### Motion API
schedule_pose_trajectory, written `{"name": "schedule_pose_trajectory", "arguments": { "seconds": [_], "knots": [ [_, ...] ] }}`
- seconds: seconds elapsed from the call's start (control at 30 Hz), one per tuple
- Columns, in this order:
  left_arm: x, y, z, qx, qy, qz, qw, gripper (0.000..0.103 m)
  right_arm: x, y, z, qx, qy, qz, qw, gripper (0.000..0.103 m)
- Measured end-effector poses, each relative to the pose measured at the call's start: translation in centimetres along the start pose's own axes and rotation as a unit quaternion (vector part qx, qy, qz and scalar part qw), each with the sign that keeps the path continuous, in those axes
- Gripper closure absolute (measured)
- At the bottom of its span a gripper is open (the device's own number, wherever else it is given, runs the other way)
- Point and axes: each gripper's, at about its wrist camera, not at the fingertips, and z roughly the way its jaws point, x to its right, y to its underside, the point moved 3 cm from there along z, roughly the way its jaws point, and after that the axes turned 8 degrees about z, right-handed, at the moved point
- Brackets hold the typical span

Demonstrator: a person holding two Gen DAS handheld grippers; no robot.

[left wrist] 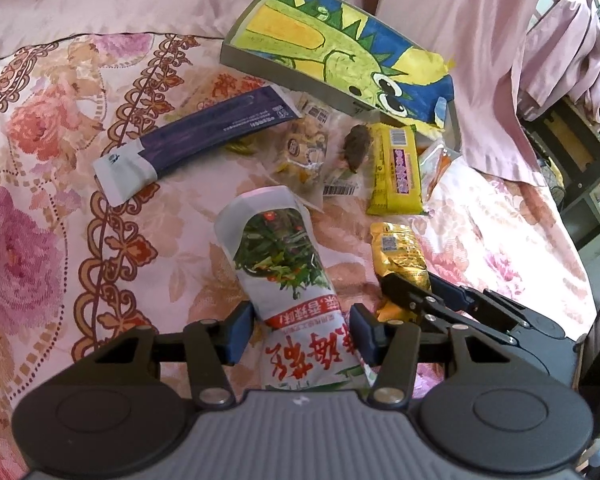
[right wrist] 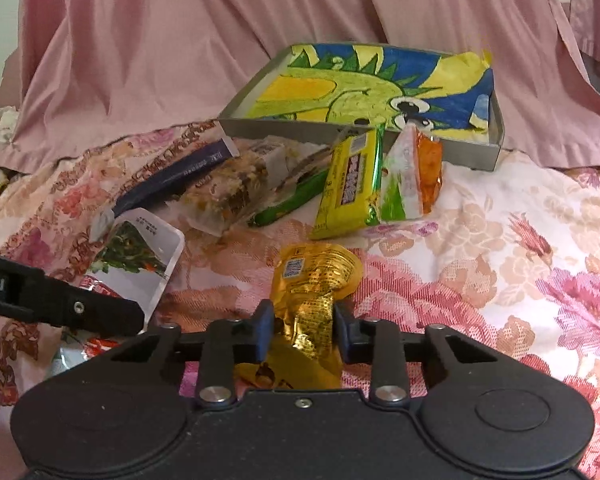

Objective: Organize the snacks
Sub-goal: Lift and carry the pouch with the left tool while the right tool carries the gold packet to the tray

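Snacks lie scattered on a flowered bedspread point(left wrist: 40, 200), and each claw has one between its pads. At the bottom centre of the left wrist view, the left gripper point(left wrist: 300, 330) stands about half open around a white pouch point(left wrist: 276, 256) printed with green vegetables; the pads sit close at its sides, though whether they press I cannot tell. In the right wrist view, low in the middle, the right gripper point(right wrist: 302, 330) has narrowed onto a crumpled gold packet point(right wrist: 312, 284), and the foil is pinched between its pads.

Slippery foil could slide out of that narrow pinch once lifted, and the white pouch may droop or drop if the left pads are not truly tight. Both claws work just beside each other, so their arms could knock together.

Toward the upper centre, a grey tray point(right wrist: 496, 128) lined with a dinosaur drawing waits, likely the goal. A yellow bar point(right wrist: 352, 184), an orange packet point(right wrist: 430, 168), a clear cereal bag point(right wrist: 228, 192) and a dark blue stick pack point(left wrist: 204, 128) crowd the path before it.
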Motion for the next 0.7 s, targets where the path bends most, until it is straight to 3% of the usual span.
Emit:
{"name": "schedule_pose_trajectory", "arguments": {
  "seconds": [0.27,0.47,0.7],
  "knots": [
    [-0.3,-1.9,-0.8,0.028,0.017,-0.002,0.9995,0.047,-0.4,-0.7,-1.1,0.026,-0.003,-0.011,1.0,0.075],
    [-0.6,-5.3,-1.0,0.051,0.029,-0.002,0.9983,0.053,0.2,-2.7,-2.4,0.074,-0.002,-0.006,0.997,0.076],
    [-0.8,-8.3,2.1,0.045,0.034,0.012,0.9984,0.053,1.4,-4.9,-2.1,0.093,0.005,0.006,0.996,0.076]
  ]
}}
